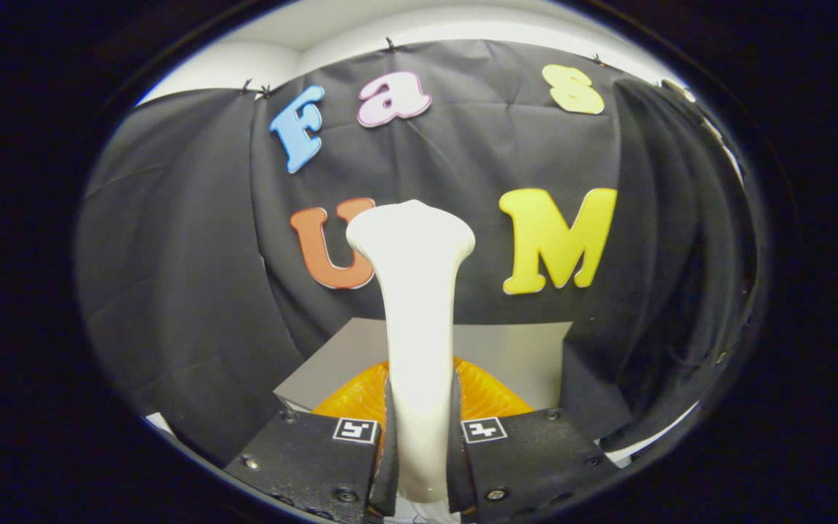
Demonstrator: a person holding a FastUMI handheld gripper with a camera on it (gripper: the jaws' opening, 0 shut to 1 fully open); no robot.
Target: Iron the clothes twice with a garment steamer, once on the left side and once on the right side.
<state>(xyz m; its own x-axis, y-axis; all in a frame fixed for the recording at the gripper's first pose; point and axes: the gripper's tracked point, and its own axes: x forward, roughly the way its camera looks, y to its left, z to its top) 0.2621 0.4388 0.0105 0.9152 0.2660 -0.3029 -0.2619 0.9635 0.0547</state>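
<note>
A white garment steamer [417, 306] stands upright between my fingers, its slim handle running up to a wider head that rises well beyond them. My gripper [419, 444] is shut on the steamer's handle, with both fingers pressing its sides. Just beyond the fingers, low behind the handle, lies an orange ribbed thing [484, 397]; I cannot tell what it is. A garment hanging as dark cloth [670, 291] sits to the right of the steamer.
A pale grey surface [521, 356] lies behind the orange thing, at the foot of the booth's black cloth wall [186, 276]. White wall [332, 36] runs above the cloth.
</note>
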